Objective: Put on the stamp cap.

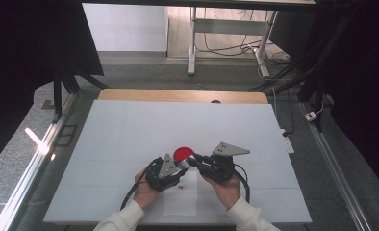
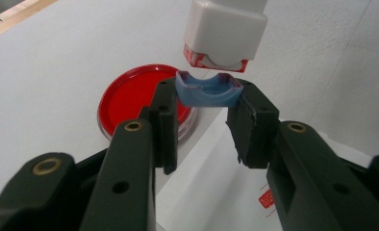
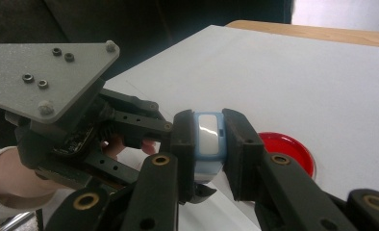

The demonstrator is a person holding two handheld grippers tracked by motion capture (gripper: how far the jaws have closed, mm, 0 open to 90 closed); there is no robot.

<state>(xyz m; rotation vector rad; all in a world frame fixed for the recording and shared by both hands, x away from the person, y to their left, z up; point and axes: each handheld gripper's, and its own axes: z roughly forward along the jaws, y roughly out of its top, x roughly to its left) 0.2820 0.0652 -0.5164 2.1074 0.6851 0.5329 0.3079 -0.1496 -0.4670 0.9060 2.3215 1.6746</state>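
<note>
At the middle of the white tabletop [image 1: 130, 134] in the high view, the two tools meet just at five o'clock of a round red ink pad in a clear shallow dish [image 1: 183, 154]. The left hand-held gripper [image 2: 207, 115] pinches a small blue plastic cap [image 2: 208, 92] between its black jaws, the hollow side of the cap facing up. Directly above the cap, at twelve o'clock in the left gripper view, hangs a white rectangular plastic stamp [image 2: 224, 30] with a red-stained face, a narrow gap apart from the cap. The right hand-held gripper [image 3: 210, 144] is pressed against this same stamp, clamping its white and light-blue body between both jaws; the grey three-cornered plate of the left tool sits at ten o'clock in that view. Under both hands lies a white paper sheet [image 1: 185, 199] with a small red stamp mark [image 1: 180, 187] on it, at six o'clock of the red dish. The dish rests flat on the tabletop, untouched by either tool.
</note>
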